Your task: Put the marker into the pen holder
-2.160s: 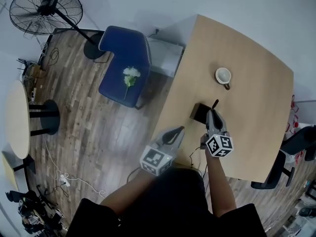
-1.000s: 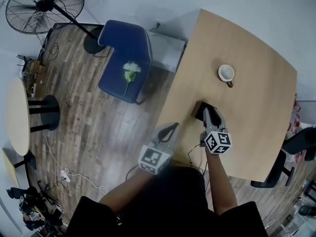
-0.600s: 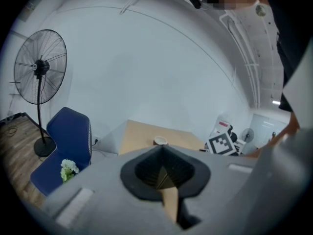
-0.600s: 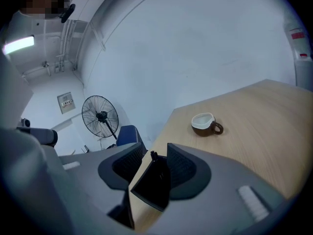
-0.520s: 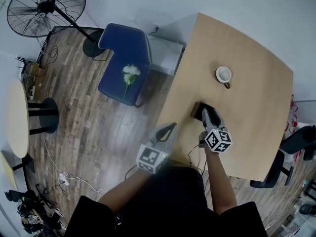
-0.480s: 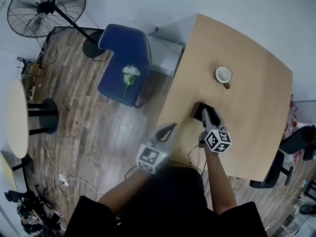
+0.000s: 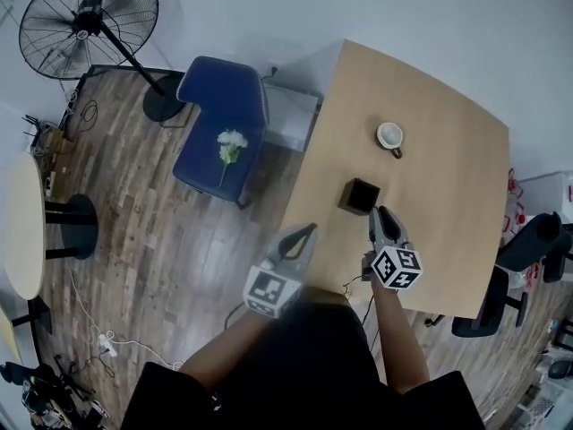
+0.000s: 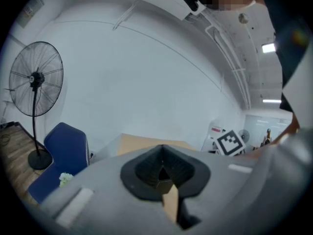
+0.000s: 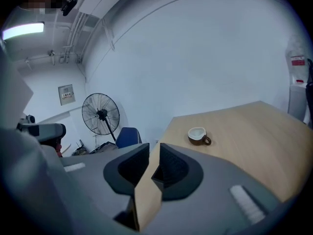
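Two hand-held grippers hover at the near side of a light wooden table (image 7: 448, 204), seen from steeply above; far to the left a pedestal fan (image 7: 89, 16) stands on the wood floor, and right of it a blue chair (image 7: 219, 128) carries a white flower (image 7: 231, 141) on its seat; next comes the left gripper (image 7: 305, 232), near the table's near left corner, its jaws brought together with the tips meeting and nothing between them; right of it, on the table, sits the black square pen holder (image 7: 349, 200), upright with its opening facing up; the marker cannot be made out in that dark opening, so neither its long axis nor its heading can be told; just beside the holder, nearer the person, the right gripper (image 7: 383, 212) points toward it, its jaws closing with a narrow gap and nothing in it; farther up the table, well apart, stands a brown cup (image 7: 389, 137), white inside.
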`<state>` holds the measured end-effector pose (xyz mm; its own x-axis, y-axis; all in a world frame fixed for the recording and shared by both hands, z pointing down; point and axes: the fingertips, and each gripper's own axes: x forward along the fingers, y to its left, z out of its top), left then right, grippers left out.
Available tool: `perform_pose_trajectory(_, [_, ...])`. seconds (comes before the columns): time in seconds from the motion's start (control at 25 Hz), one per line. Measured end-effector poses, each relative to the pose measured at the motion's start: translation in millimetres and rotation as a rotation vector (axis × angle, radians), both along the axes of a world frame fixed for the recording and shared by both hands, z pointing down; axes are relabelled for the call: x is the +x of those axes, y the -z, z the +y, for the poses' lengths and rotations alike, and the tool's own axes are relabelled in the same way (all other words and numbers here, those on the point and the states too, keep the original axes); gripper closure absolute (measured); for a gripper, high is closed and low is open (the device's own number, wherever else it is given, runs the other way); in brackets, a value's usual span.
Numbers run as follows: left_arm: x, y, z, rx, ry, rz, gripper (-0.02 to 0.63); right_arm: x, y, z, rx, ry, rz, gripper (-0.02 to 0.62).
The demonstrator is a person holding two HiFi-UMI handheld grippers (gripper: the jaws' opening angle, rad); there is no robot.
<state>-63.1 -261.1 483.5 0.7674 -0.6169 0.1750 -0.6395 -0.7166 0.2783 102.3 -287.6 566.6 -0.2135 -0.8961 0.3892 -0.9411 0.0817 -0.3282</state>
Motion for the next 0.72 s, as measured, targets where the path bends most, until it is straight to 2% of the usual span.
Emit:
perform_pose_trajectory(0.08, [-4, 11, 16, 0.013, -0.011, 0.028, 0.601, -8, 9, 24, -0.022, -0.01, 0.011, 0.58])
perform_pose_trajectory(0.12, [-6, 15, 24, 0.017, -0.017, 0.041, 0.602, -13, 13, 36, -0.034, -0.005, 0.02, 0.589])
perform_pose_trajectory(0.4, [-32, 27, 76, 0.046, 0.014, 0.128, 0.603, -53, 37, 117, -0.044, 0.046, 0.09, 0.592])
perform_pose_trajectory(0.56, [-47, 18, 98, 0.025, 0.048, 0.149, 0.603, -62, 47, 147, -0.028, 0.045, 0.164, 0.592])
perform_pose_trajectory(0.72, [-50, 12, 119, 0.027, 0.015, 0.137, 0.603, -68, 53, 172, -0.032, 0.04, 0.178, 0.591])
